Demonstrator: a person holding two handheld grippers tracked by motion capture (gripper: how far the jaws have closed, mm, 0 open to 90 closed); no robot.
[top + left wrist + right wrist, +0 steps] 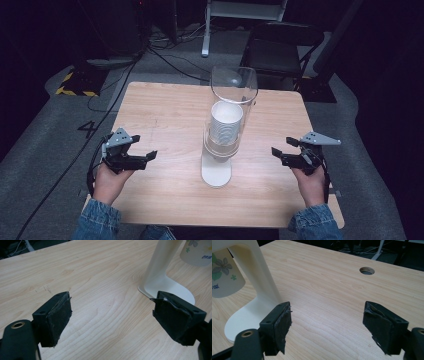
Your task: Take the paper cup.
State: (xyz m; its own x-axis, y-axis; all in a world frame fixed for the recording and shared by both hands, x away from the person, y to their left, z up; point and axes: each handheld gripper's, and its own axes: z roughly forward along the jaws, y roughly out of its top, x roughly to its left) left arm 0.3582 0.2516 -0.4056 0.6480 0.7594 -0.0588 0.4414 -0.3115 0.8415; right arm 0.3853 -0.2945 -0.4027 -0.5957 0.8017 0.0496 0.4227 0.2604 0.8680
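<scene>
Both grippers waiting either side of the cup dispenser, nothing picked up yet.

I am holding the left gripper (131, 158) and right gripper (292, 154) over the light wooden table (165, 110), jaws spread wide and empty, well apart from the white-based clear-tube cup dispenser (223, 131) standing mid-table, with its stack of white paper cups (226, 121) inside. I am judging everything as left to do.
</scene>
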